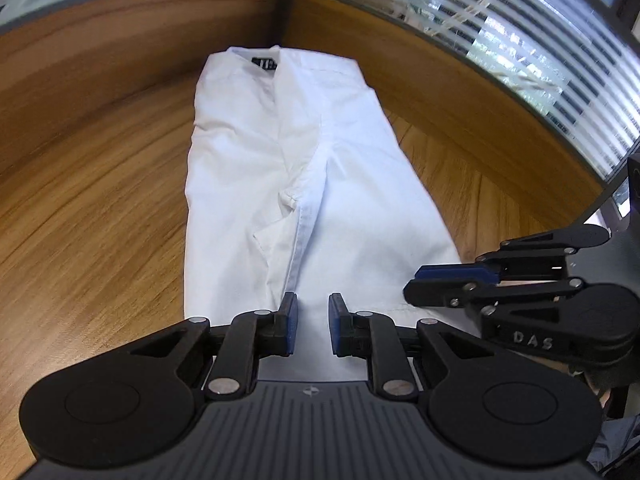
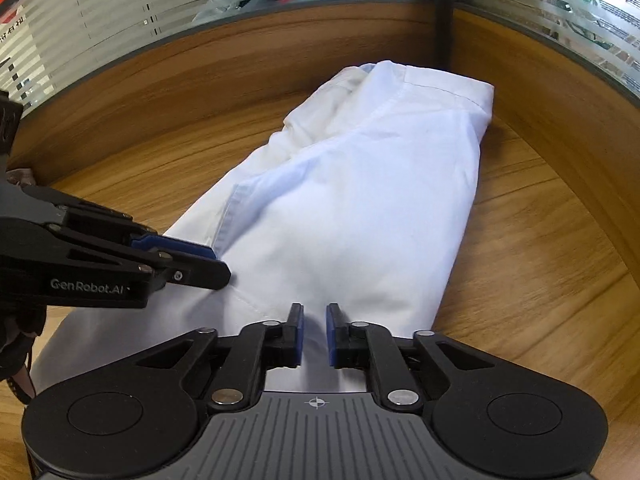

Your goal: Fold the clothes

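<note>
In the left wrist view the left claw (image 1: 311, 330) sits at bottom centre, its blue pads a narrow gap apart with the near hem of the white shirt (image 1: 280, 168) between them; whether they pinch the cloth is hard to tell. The shirt lies folded lengthwise on the wooden surface (image 1: 100, 208), a dark neck label visible only here. The right claw (image 1: 416, 284) enters at the right edge, nearly closed. In the right wrist view the left claw (image 2: 222, 266) comes in from the left, the shirt (image 2: 360, 200) fills the centre, and the right claw (image 2: 315, 334), narrowly parted, straddles a raised fold of hem.
</note>
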`<state>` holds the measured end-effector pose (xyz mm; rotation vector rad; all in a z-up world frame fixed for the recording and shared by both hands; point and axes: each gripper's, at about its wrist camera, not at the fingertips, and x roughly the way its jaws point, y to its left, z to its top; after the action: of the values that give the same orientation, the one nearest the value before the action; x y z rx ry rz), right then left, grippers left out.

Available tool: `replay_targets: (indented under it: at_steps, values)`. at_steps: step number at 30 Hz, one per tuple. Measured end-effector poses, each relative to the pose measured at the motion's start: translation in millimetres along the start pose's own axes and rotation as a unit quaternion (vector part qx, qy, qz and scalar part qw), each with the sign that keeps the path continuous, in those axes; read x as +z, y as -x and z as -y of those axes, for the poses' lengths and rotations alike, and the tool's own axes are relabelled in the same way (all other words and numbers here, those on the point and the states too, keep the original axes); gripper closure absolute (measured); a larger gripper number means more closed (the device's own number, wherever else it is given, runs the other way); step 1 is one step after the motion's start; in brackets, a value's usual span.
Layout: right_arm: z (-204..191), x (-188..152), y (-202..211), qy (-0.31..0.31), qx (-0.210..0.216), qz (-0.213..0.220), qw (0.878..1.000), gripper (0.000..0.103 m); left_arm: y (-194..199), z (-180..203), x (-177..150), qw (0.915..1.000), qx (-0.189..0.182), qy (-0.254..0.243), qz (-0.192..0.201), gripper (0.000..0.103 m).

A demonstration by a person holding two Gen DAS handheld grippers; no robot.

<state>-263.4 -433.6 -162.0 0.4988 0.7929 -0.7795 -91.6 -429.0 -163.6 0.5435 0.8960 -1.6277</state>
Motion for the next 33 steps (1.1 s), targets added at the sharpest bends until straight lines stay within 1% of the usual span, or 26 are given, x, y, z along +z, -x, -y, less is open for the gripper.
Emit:
replay_targets:
  at_steps: [1,3,5,6,8,9,11,12,14,16,19,21,23,24,26,29,31,33]
  values:
    - [0,1,6,0.001,-0.002,0.005,1.0,0.09,7,0,1,0.9999,-0.003,0.007,0.009,0.083]
    - [-3,1,23,0.005,-0.004,0.021,1.0,0.088,22,0,2,0.9994,-0.011,0.018,0.027,0.075]
    - [-5,-1,38,0.005,0.0,0.03,1.0,0.088,39,4,1,0.9988,-0.02,0.01,0.045,0.07]
    - [-6,-4,44,0.007,0.003,0.03,1.0,0.088,43,7,0,0.9988,-0.021,-0.002,0.044,0.069]
    - [-9,-11,47,0.017,0.003,0.023,1.0,0.086,41,11,-5,0.9991,-0.017,-0.027,0.028,0.069]
    - [-10,-16,43,0.024,-0.001,0.016,1.0,0.083,35,12,-9,0.9992,-0.008,-0.035,0.015,0.069]
    - [-8,-24,31,0.029,-0.009,-0.001,1.0,0.083,21,8,-17,0.999,0.012,-0.042,-0.011,0.069]
    - [-6,-28,23,0.027,-0.011,-0.007,1.0,0.084,14,4,-20,0.9989,0.017,-0.04,-0.016,0.07]
    - [-3,-33,11,0.023,-0.013,-0.015,1.0,0.084,6,-4,-21,0.9993,0.015,-0.032,-0.014,0.07]
    - [-3,-32,10,0.021,-0.015,-0.012,1.0,0.084,8,-9,-18,0.9997,0.01,-0.018,-0.015,0.07]
    - [-7,-27,31,0.014,-0.019,0.001,1.0,0.083,29,-8,-15,0.9998,0.001,-0.017,-0.007,0.07]
    - [-11,-27,50,0.012,-0.017,0.012,1.0,0.082,50,-3,-17,0.9995,-0.004,-0.032,0.002,0.069]
    - [-15,-28,68,0.009,-0.015,0.019,1.0,0.079,70,5,-27,0.9987,-0.006,-0.049,0.011,0.065]
    - [-19,-33,76,0.007,-0.011,0.018,1.0,0.075,80,9,-33,0.9985,-0.009,-0.052,0.011,0.064]
    - [-28,-44,87,0.01,-0.004,0.013,1.0,0.072,94,18,-49,0.9983,-0.013,-0.057,0.008,0.063]
    - [-43,-63,92,0.024,0.006,0.0,1.0,0.071,104,27,-77,0.9982,-0.014,-0.059,-0.003,0.061]
    - [-54,-76,88,0.04,0.01,-0.01,0.999,0.071,104,29,-95,0.9986,-0.008,-0.052,-0.011,0.061]
    - [-63,-88,81,0.057,0.004,-0.018,0.998,0.071,99,28,-112,0.9982,0.013,-0.053,-0.024,0.061]
